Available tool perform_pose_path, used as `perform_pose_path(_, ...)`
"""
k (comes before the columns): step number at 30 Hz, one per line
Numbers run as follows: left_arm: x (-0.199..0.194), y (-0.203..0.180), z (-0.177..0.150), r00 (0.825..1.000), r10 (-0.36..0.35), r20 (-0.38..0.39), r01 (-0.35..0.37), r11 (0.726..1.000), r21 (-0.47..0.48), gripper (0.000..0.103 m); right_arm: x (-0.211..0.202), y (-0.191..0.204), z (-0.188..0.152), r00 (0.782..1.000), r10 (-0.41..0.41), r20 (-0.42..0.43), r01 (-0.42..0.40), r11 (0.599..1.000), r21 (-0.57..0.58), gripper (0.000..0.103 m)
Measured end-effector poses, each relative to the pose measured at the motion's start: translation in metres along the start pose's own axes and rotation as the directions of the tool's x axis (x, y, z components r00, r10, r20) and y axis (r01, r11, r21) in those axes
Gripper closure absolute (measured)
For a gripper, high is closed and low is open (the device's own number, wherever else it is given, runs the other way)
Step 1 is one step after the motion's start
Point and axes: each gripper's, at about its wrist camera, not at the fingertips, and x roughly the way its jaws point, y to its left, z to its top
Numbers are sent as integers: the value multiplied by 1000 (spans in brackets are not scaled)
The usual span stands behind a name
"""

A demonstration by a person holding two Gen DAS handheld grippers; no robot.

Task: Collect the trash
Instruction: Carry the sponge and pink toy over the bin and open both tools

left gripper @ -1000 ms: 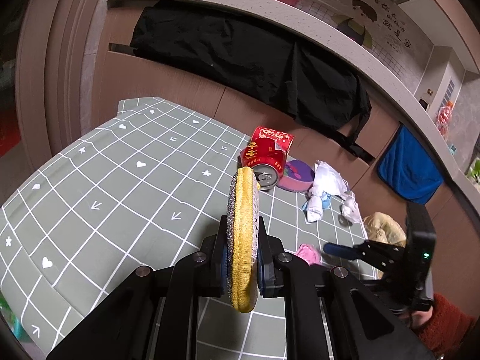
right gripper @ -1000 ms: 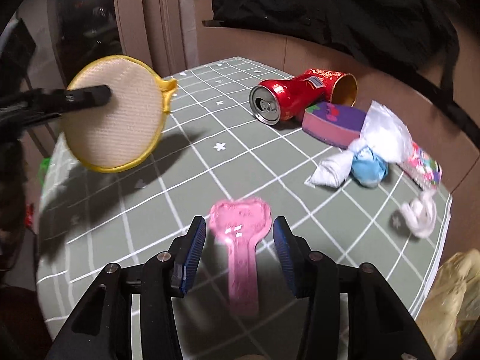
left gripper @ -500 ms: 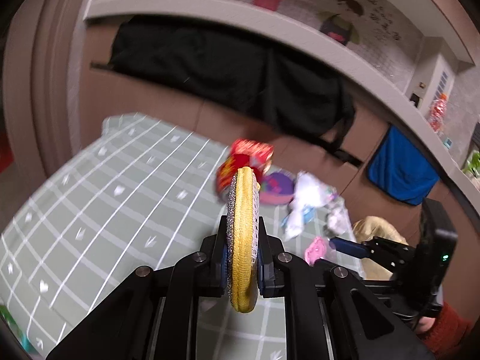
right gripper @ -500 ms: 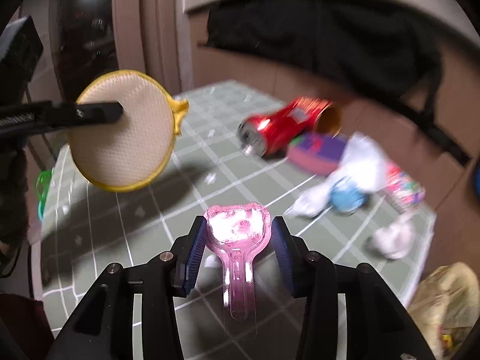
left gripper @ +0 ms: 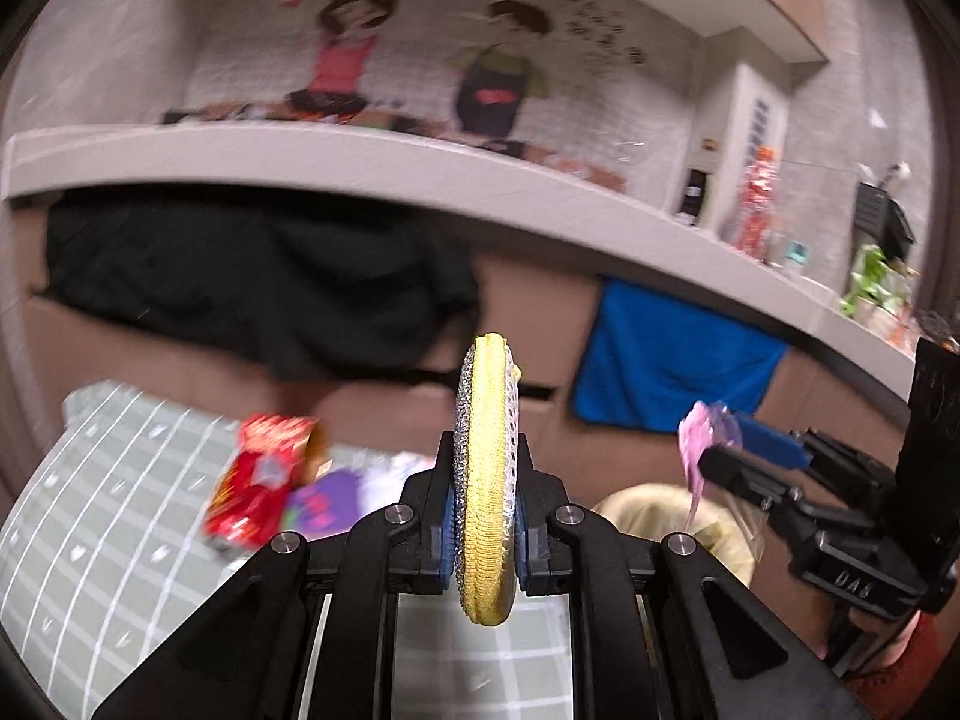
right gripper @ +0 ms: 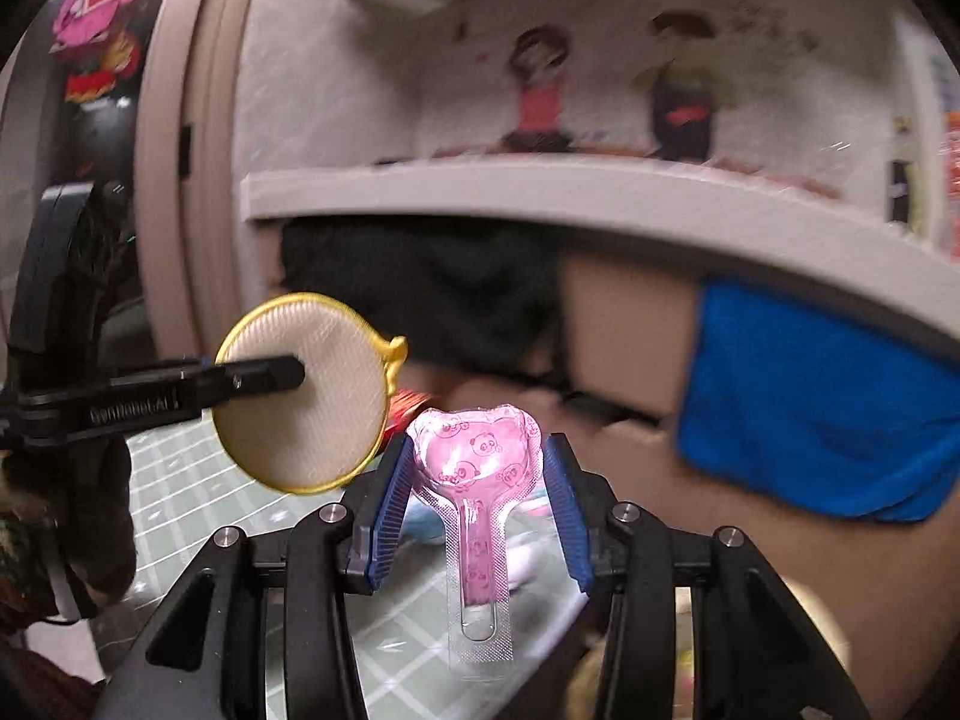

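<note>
My left gripper (left gripper: 485, 522) is shut on a round yellow-rimmed scrub pad (left gripper: 486, 468), held edge-on above the table; the pad also shows in the right wrist view (right gripper: 303, 408). My right gripper (right gripper: 477, 480) is shut on a pink heart-shaped lollipop wrapper (right gripper: 474, 462), lifted off the table; it shows in the left wrist view (left gripper: 699, 450) at the right. A red can (left gripper: 252, 492) and a purple packet (left gripper: 321, 501) lie on the green gridded tablecloth (left gripper: 108, 516), blurred.
A yellowish bag (left gripper: 660, 516) sits beyond the table's right edge. A black cloth (left gripper: 252, 282) and a blue cloth (left gripper: 666, 360) hang on the brown wall under a white ledge (left gripper: 420, 168). White crumpled trash lies behind my left gripper, mostly hidden.
Both grippers have risen and tilted up. My right gripper closed on the pink wrapper and lifted it off the table. The left still holds the scrub pad.
</note>
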Motion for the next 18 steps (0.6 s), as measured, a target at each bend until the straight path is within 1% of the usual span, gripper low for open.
perform_pose_path(4, 22, -45, 9, 998, -58, 11, 57, 997, 48, 88, -27, -44, 3, 994, -99, 42, 97, 994, 43, 62)
perform_pose_path(9, 52, -92, 10, 990, -143, -13, 143, 986, 79, 88, -52, -89, -5, 979, -195, 55, 189, 976, 106, 62)
perform_pose_path(13, 73, -120, 4, 979, -201, -40, 204, 975, 89, 88, -63, -114, -12, 968, -247, 50, 238, 961, 144, 62)
perform_pose_path(16, 88, -138, -3, 971, -229, -63, 234, 967, 96, 88, -69, -131, -21, 960, -277, 40, 267, 949, 165, 62)
perform_pose_path(18, 93, -143, -11, 967, -241, -81, 248, 964, 94, 88, -69, -138, -26, 956, -292, 31, 282, 942, 181, 62)
